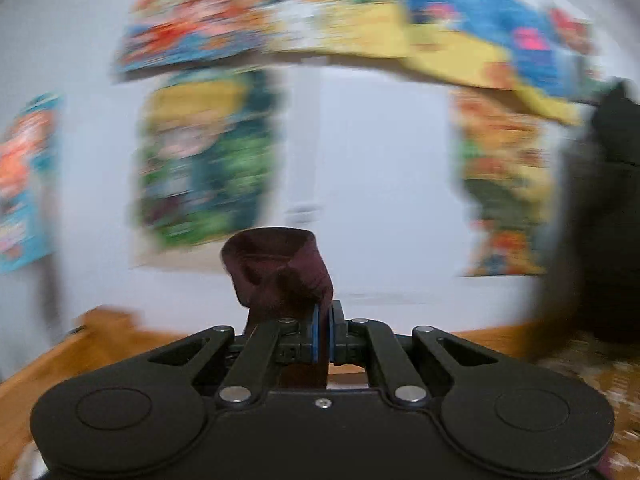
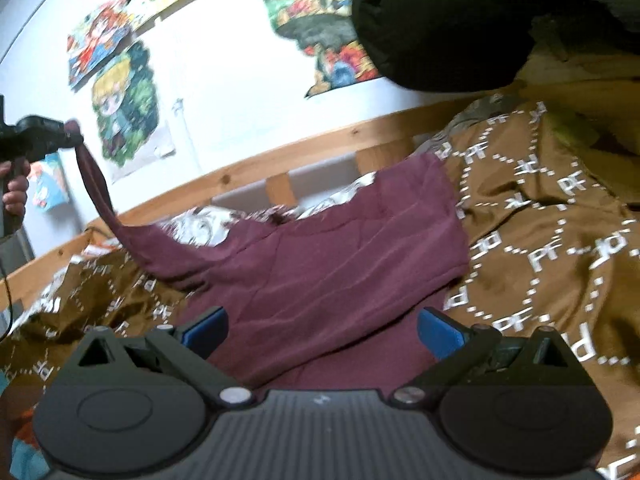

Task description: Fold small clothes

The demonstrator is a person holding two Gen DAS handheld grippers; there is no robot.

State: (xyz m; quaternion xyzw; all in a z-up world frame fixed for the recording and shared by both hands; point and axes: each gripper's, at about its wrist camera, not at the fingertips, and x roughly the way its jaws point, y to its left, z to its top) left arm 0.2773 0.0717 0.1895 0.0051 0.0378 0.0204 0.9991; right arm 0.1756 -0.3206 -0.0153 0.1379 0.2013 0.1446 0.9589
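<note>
Left gripper [image 2: 66,132] is pinching the maroon garment [image 2: 320,268] by one corner, stretching it up-left, while the wide-open, empty right gripper [image 2: 322,330] is hovering directly over its spread body.

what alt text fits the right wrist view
A maroon cloth garment lies on a brown patterned bedspread, one corner lifted by the shut left hand-held gripper. The right hand-held gripper hovers open above it.

wall [image 2: 240,60]: white | posters [image 2: 124,100]: colourful | bed rail [image 2: 280,160]: wooden
</note>
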